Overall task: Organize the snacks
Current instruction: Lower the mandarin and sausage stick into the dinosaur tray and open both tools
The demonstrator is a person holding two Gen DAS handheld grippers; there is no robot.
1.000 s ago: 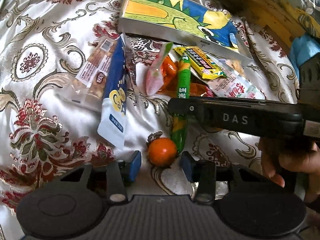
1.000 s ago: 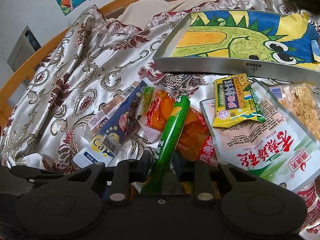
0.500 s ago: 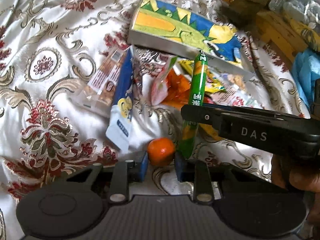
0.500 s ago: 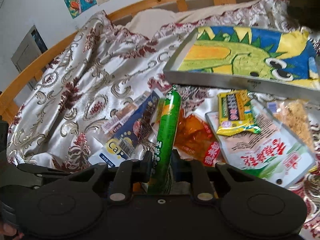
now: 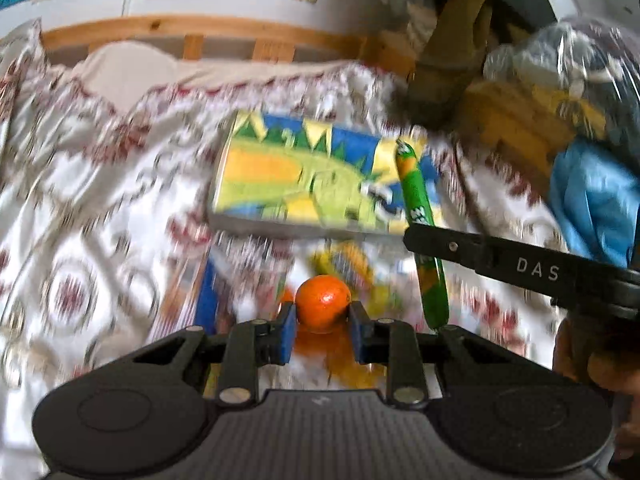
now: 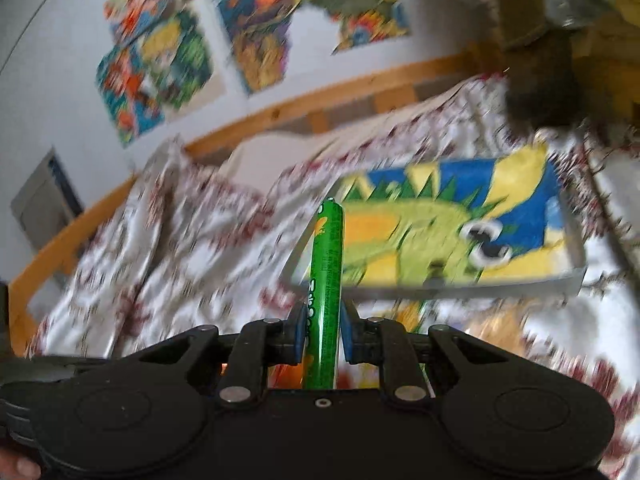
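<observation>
black left gripper (image 5: 322, 334) body, blue-padded jaws, silver screws, white "das" lettering

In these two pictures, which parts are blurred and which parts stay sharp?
Left wrist view: the patterned cloth and the dinosaur tray are smeared, while the left claw and its orange are sharp. Right wrist view: wall posters and cloth are smeared; the right claw and its green stick are sharp.
</observation>
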